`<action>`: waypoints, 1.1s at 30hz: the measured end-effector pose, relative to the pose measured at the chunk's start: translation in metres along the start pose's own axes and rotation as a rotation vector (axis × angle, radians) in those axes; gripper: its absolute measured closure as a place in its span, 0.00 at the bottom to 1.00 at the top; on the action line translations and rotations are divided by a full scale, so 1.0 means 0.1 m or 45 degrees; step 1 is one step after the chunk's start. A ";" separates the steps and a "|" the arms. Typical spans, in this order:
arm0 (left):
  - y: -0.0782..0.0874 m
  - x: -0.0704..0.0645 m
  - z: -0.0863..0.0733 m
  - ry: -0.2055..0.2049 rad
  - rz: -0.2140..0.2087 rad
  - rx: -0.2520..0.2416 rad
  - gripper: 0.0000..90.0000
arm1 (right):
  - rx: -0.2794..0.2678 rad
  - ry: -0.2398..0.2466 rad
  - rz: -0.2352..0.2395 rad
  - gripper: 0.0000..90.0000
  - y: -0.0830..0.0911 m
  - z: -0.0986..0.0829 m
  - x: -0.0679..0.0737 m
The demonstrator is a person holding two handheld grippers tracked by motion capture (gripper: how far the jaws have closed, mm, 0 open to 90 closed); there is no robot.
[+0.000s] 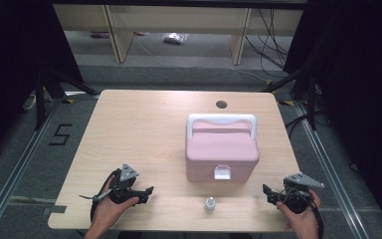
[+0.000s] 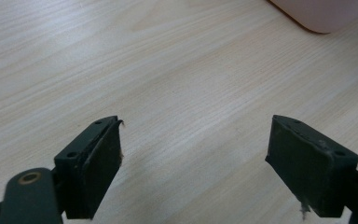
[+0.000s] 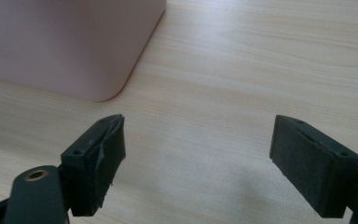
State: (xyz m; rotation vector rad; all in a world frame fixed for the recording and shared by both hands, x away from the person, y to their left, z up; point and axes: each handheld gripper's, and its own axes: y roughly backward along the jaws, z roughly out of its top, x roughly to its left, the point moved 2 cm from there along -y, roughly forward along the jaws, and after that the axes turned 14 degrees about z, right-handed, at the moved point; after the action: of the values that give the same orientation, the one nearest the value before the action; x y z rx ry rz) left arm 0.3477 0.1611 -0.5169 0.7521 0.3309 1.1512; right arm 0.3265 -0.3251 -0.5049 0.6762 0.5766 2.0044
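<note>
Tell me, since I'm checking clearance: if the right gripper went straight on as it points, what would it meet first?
Probably bare table; the right gripper, jaws open, aims just past the pink box corner, though it might clip it.

Light wooden table [image 1: 144, 129]; pink box [image 1: 222, 152] and small bottle [image 1: 209, 204] on it.

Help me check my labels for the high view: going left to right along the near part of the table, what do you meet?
Left gripper → small bottle → right gripper. The pink box sits farther back, its span overlapping the bottle's, so I leave it out of the order.
</note>
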 end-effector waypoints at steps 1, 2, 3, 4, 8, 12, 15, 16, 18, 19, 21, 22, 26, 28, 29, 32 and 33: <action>0.00 0.00 0.00 0.000 0.007 -0.001 0.19 | -0.001 -0.001 0.006 0.21 0.00 0.00 0.00; 0.00 0.00 0.00 0.002 0.004 0.001 0.19 | -0.001 -0.001 0.006 0.21 0.00 0.00 0.00; 0.00 0.00 0.00 -0.008 -0.007 0.004 0.19 | -0.009 0.000 0.011 0.22 -0.01 0.00 0.00; 0.00 0.00 0.00 -0.008 -0.007 0.004 0.19 | -0.009 0.000 0.011 0.22 -0.01 0.00 0.00; -0.01 0.00 0.01 -0.040 -0.003 0.017 0.19 | 0.002 0.002 -0.009 0.21 -0.01 0.00 -0.01; -0.01 -0.02 0.00 -0.029 -0.017 0.011 0.19 | -0.029 -0.030 -0.017 0.20 -0.01 0.00 -0.01; -0.01 -0.02 0.01 -0.026 -0.004 0.012 0.19 | -0.025 -0.053 -0.017 0.19 0.01 0.01 -0.01; -0.01 -0.01 0.01 -0.037 -0.013 0.019 0.19 | -0.030 -0.054 -0.039 0.19 0.00 0.01 -0.02; -0.02 -0.03 0.01 -0.025 -0.016 0.012 0.19 | -0.042 -0.006 -0.036 0.18 0.00 0.01 -0.06; -0.03 -0.04 0.01 -0.024 -0.019 0.018 0.19 | -0.047 -0.003 -0.018 0.18 0.01 0.02 -0.06; -0.02 -0.06 0.01 -0.029 -0.034 0.015 0.19 | -0.063 -0.040 -0.007 0.18 0.00 0.01 -0.04; -0.02 -0.06 0.02 -0.033 -0.033 0.022 0.19 | -0.059 -0.032 -0.009 0.18 0.00 0.02 -0.04; -0.03 -0.08 0.04 -0.048 -0.045 0.017 0.19 | -0.068 -0.044 -0.005 0.18 0.00 0.03 -0.05; -0.03 -0.09 0.05 -0.052 -0.035 0.006 0.19 | -0.057 -0.036 -0.028 0.18 0.01 0.04 -0.07; -0.02 -0.10 0.06 -0.051 -0.039 0.002 0.18 | -0.079 0.000 0.002 0.18 0.01 0.05 -0.10; -0.02 -0.11 0.09 -0.044 -0.030 -0.017 0.18 | -0.071 -0.004 -0.014 0.18 0.03 0.05 -0.10; -0.02 -0.09 0.11 -0.064 -0.029 -0.012 0.17 | -0.083 0.020 0.014 0.18 0.03 0.07 -0.12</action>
State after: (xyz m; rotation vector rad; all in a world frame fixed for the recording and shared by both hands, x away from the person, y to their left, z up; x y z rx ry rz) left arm 0.3518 0.1483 -0.5117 0.7659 0.2911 1.1098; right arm 0.3349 -0.3363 -0.5010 0.6256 0.5156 2.0315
